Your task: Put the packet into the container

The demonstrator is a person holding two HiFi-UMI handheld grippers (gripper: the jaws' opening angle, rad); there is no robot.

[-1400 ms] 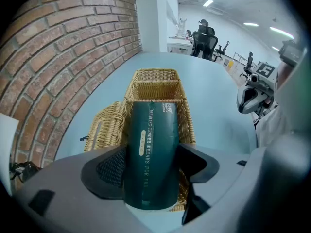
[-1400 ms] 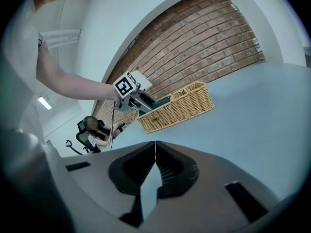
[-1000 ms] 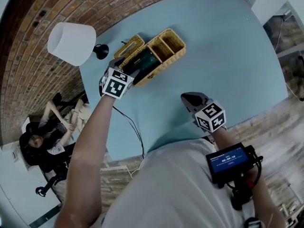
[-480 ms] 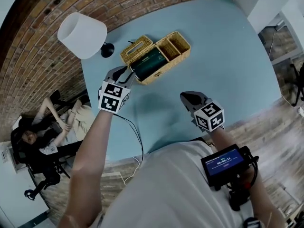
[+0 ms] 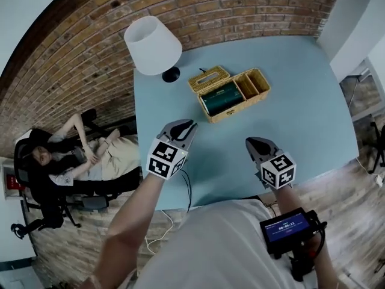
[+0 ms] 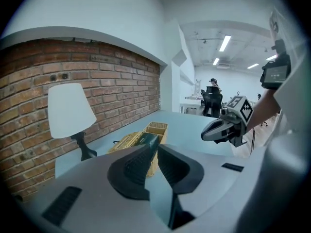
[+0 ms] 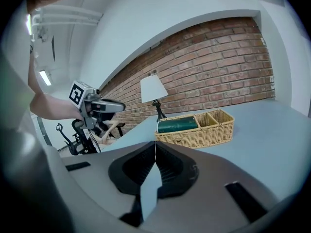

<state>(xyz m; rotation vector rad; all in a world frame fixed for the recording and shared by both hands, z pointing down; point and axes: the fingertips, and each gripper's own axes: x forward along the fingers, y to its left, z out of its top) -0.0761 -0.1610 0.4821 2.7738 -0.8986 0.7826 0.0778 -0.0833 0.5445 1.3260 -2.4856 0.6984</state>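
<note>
Jaws empty: right gripper [image 5: 251, 142] closed, left gripper [image 5: 189, 126] just closing to a sliver, since I reckon the packet [image 5: 221, 97] already lies in the container [image 5: 265, 73].

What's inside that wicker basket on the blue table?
A dark green packet fills the big compartment of the basket. The two small compartments look empty. Whatever lies under the packet is covered.
</note>
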